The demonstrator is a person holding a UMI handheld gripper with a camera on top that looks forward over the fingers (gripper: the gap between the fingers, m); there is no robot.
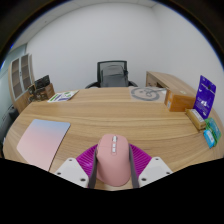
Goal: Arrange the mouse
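Gripper view: claw (113, 172) fingers clamped on pink mouse (113, 160) above table (110, 112).

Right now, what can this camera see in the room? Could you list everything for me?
mouse: one, pink, between the claw's fingers, which press on its sides
mouse mat: one, pale pink, on the table beside the mouse
table: one, wooden, beneath it all
office chair: one, black, behind the table
wooden box: one, brown, far side of the table
purple box: one, upright near the wooden box
cabinet: one, against the wall
claw: one, white fingers with magenta pads, shut on the mouse
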